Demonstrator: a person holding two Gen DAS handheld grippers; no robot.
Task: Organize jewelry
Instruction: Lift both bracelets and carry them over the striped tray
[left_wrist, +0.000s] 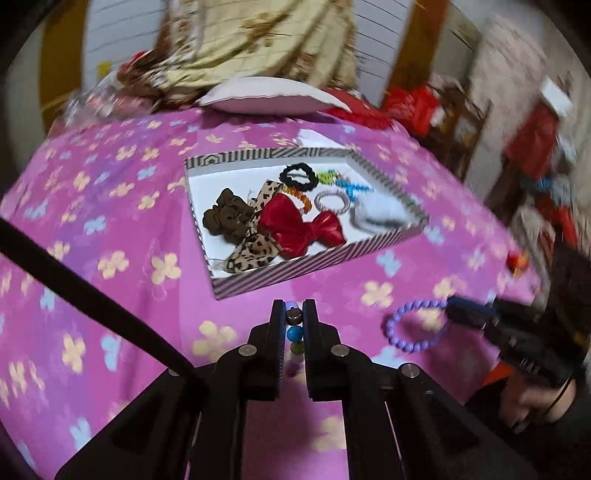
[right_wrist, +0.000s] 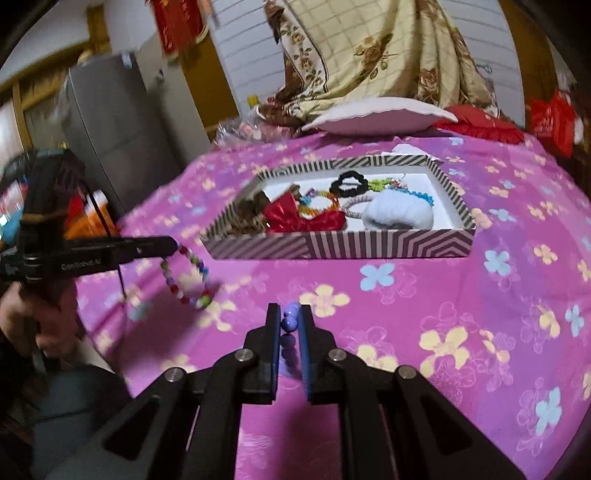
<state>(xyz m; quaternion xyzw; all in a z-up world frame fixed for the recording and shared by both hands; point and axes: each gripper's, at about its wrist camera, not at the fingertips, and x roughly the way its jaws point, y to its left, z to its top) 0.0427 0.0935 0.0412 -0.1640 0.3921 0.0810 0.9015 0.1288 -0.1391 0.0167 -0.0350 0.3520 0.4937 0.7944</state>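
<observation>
Between the left gripper (left_wrist: 294, 314) fingers a multicolour bead bracelet (right_wrist: 186, 275) sits pinched; the right gripper (right_wrist: 289, 317) clamps a purple bead bracelet (left_wrist: 413, 326). Ahead of both, the striped box (right_wrist: 369, 243) is crowded, so either dangling loop may snag the rim or slip free.

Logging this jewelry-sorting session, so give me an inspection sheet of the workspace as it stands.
Surface: pink flowered bedspread.
Job's things: striped box holding red bow, brown scrunchie, black scrunchie, white scrunchie; multicolour bead bracelet and purple bead bracelet held above the bedspread.
Clutter: pillow.
Grippers: left gripper shut on multicolour bead bracelet; right gripper shut on purple bead bracelet.
Cables: black cable.
Surroundings: floral curtain, grey fridge.
</observation>
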